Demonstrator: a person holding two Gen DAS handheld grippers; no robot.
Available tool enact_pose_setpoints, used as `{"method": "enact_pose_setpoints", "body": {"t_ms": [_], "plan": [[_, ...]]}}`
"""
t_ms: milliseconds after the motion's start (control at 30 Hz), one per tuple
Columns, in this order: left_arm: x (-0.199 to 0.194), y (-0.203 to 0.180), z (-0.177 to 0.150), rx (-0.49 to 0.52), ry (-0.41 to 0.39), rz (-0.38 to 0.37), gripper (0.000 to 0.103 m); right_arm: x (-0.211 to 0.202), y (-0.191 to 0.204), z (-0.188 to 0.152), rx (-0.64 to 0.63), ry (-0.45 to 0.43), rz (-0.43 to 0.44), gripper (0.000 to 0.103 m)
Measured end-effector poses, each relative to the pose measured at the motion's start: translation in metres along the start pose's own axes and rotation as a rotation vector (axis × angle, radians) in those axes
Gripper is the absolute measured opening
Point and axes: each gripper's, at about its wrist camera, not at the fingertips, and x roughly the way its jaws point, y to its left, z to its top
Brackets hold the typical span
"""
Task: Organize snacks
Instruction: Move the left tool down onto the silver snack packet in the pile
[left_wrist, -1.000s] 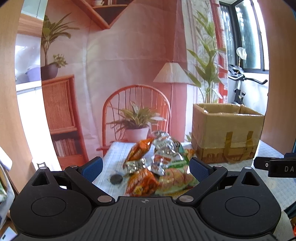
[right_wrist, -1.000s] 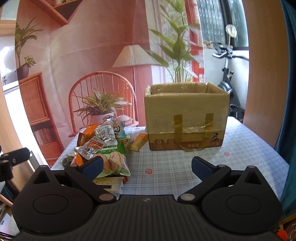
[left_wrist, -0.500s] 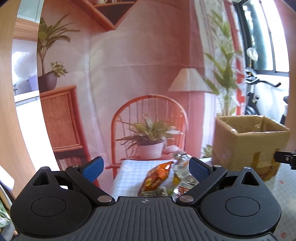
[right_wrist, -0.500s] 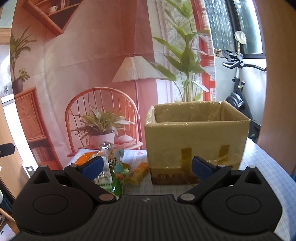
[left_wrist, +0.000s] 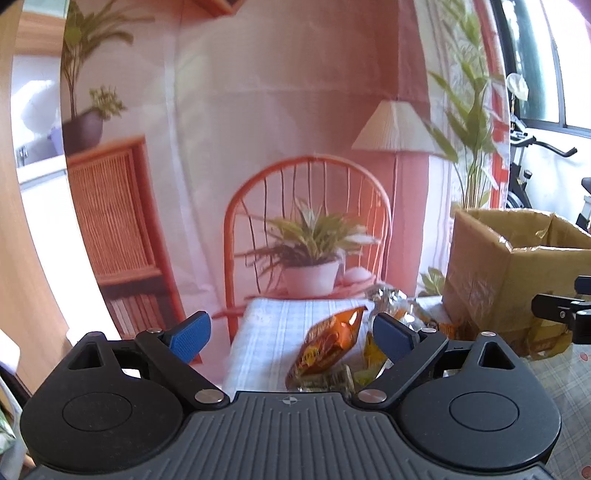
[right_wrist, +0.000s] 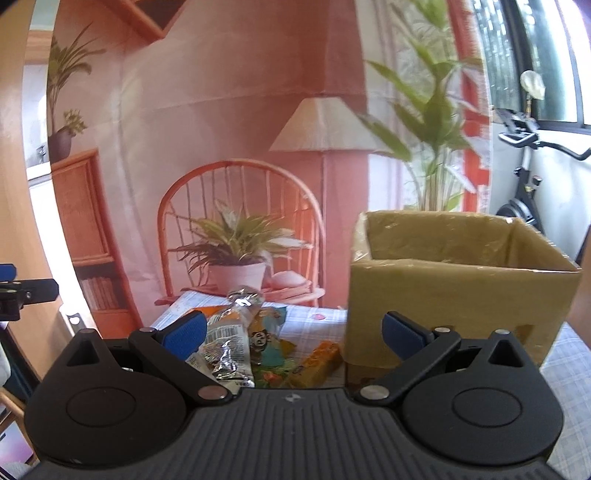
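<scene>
A pile of snack packets lies on the checked tablecloth (left_wrist: 258, 332). An orange packet (left_wrist: 328, 343) tops it in the left wrist view. The right wrist view shows a silver packet (right_wrist: 229, 339), a green packet (right_wrist: 267, 341) and an orange bar (right_wrist: 317, 362). An open cardboard box (right_wrist: 461, 291) (left_wrist: 509, 273) stands right of the pile. My left gripper (left_wrist: 291, 336) hovers before the pile; its jaws are closing slightly and the pads touch nothing. My right gripper (right_wrist: 292, 334) is open and holds nothing, between pile and box.
Behind the table hangs a printed backdrop of a chair, a potted plant and a lamp. An exercise bike (right_wrist: 524, 177) stands by the window at right. The right gripper's tip (left_wrist: 561, 314) shows at the left view's right edge, the left gripper's tip (right_wrist: 22, 291) at the right view's left edge.
Both grippers have travelled across the table. The pile now sits lower and partly behind the gripper bodies. The box has slid right in the left view and grown larger in the right view.
</scene>
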Motion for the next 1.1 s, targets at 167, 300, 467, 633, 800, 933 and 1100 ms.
{"method": "enact_pose_setpoints", "body": {"t_ms": [167, 300, 467, 633, 800, 933, 1100], "plan": [[0.014, 0.005, 0.005, 0.013, 0.006, -0.020, 0.095, 0.021, 0.001, -0.003, -0.015, 0.030, 0.038, 0.102], [0.028, 0.004, 0.016, 0.054, 0.010, -0.043, 0.095, 0.035, 0.001, -0.003, -0.035, 0.048, 0.056, 0.101], [0.039, -0.003, 0.046, 0.109, -0.040, -0.038, 0.095, 0.056, 0.003, 0.014, -0.080, 0.060, 0.086, 0.099], [0.048, -0.010, 0.057, 0.060, -0.066, -0.105, 0.095, 0.077, 0.006, 0.025, -0.110, 0.062, 0.118, 0.097], [0.068, -0.012, 0.028, -0.015, -0.013, -0.200, 0.094, 0.100, 0.009, 0.014, -0.109, 0.110, 0.162, 0.090], [0.091, -0.014, 0.001, -0.044, 0.077, -0.253, 0.085, 0.113, 0.012, -0.009, -0.103, 0.171, 0.191, 0.083], [0.107, -0.039, -0.025, 0.121, 0.127, -0.291, 0.086, 0.121, 0.007, -0.030, -0.057, 0.218, 0.199, 0.081]]}}
